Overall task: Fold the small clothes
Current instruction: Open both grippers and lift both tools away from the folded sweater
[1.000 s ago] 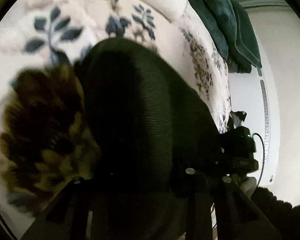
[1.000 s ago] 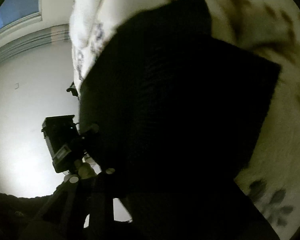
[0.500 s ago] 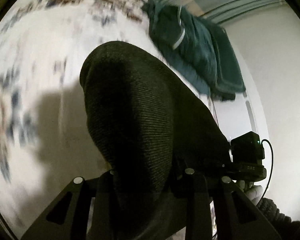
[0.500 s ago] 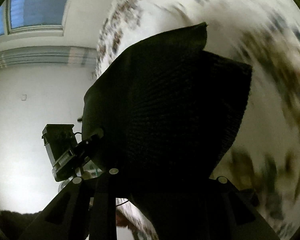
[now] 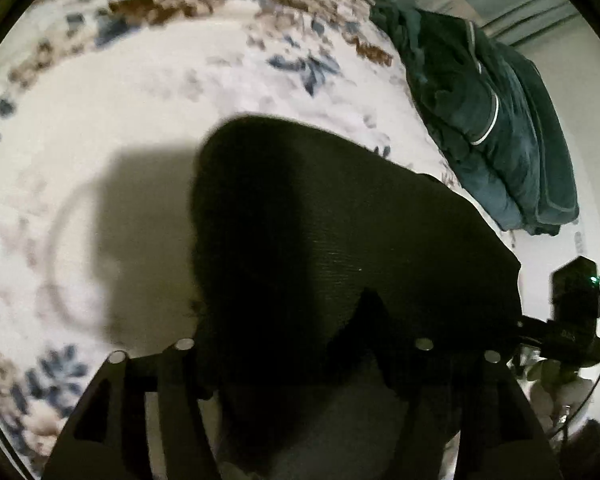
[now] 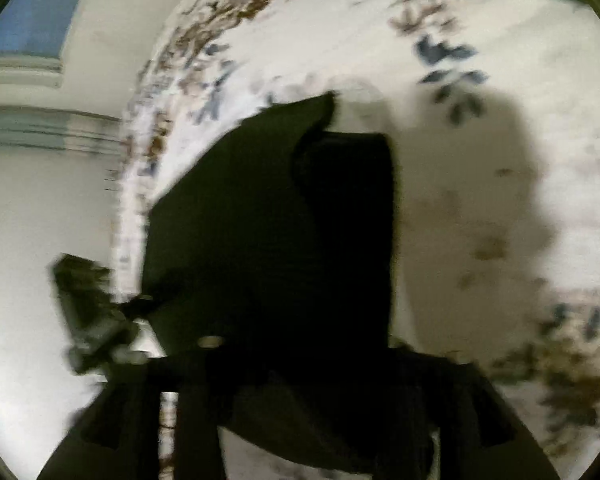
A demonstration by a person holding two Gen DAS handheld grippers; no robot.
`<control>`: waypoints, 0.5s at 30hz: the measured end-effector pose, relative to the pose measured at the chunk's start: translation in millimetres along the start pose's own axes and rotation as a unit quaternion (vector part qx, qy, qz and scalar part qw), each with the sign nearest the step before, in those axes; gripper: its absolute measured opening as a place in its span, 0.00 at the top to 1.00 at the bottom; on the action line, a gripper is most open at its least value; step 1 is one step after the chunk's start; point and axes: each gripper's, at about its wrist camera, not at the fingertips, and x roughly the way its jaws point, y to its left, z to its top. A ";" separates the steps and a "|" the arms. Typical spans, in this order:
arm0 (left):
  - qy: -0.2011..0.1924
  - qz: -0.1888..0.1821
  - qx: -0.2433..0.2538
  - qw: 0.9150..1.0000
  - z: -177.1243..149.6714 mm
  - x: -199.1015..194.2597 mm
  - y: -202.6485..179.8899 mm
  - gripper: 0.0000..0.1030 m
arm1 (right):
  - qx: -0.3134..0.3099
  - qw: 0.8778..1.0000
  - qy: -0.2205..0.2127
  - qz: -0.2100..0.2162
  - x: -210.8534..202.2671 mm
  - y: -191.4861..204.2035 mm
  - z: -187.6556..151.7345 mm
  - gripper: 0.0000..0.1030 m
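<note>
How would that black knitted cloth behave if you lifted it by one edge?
Probably floppy: the black knitted cloth sags in soft, rounded folds rather than holding a shape. Likely light, being thin knit. Its ribbed texture probably makes it grippy rather than slippery on the floral bedspread.

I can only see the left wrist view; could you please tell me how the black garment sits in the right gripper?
Observer: The black garment lies between the fingers of the right gripper. Its jaws have just been opening and stand apart.
Operator: Does any corner stick out?
Observer: Yes, one pointed corner juts up at the garment's far edge, over the floral bedspread.
Operator: Is there anything beyond the bed?
Observer: A window shows at the upper left.
</note>
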 end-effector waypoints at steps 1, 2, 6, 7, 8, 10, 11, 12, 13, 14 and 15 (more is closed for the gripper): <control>-0.008 0.013 0.004 1.000 -3.6 -7.6 -1.6 0.28 | -0.012 0.999 -0.010 -0.036 -5.7 -0.1 -11.4 0.36; -0.020 0.028 0.008 0.999 -7.2 -15.6 -3.7 0.20 | -0.019 0.998 -0.015 -0.062 -4.1 0.6 -21.2 0.31; -0.054 0.083 0.048 0.994 -30.6 -24.9 -15.7 0.00 | -0.024 0.982 -0.028 -0.183 1.8 -14.4 -59.2 0.26; -0.054 0.109 0.061 0.991 -39.4 -20.9 -20.7 0.00 | -0.012 0.980 -0.025 -0.196 6.2 -19.3 -67.3 0.24; -0.049 0.130 0.068 0.988 -39.2 -17.1 -23.5 0.00 | -0.007 0.979 -0.025 -0.203 5.3 -21.3 -73.9 0.21; -0.044 0.150 0.072 0.985 -49.3 -16.7 -33.3 0.00 | -0.001 0.971 -0.036 -0.237 -0.3 -13.1 -82.1 0.10; -0.048 0.153 0.077 0.984 -55.4 -23.7 -40.3 0.00 | -0.004 0.968 -0.048 -0.248 -6.4 -5.3 -86.9 0.03; -0.055 0.161 0.083 0.982 -61.1 -31.7 -47.0 0.00 | -0.007 0.963 -0.063 -0.261 -16.1 3.3 -93.7 0.02; -0.064 0.168 0.093 0.979 -68.8 -43.0 -58.8 0.00 | -0.010 0.958 -0.080 -0.275 -32.1 14.1 -104.7 0.02; -0.070 0.170 0.100 0.978 -75.4 -55.0 -70.4 0.00 | -0.013 0.955 -0.088 -0.282 -40.3 23.1 -110.1 0.02; -0.076 0.176 0.103 0.976 -81.0 -65.9 -78.4 0.00 | -0.019 0.950 -0.103 -0.295 -57.7 34.3 -122.2 0.02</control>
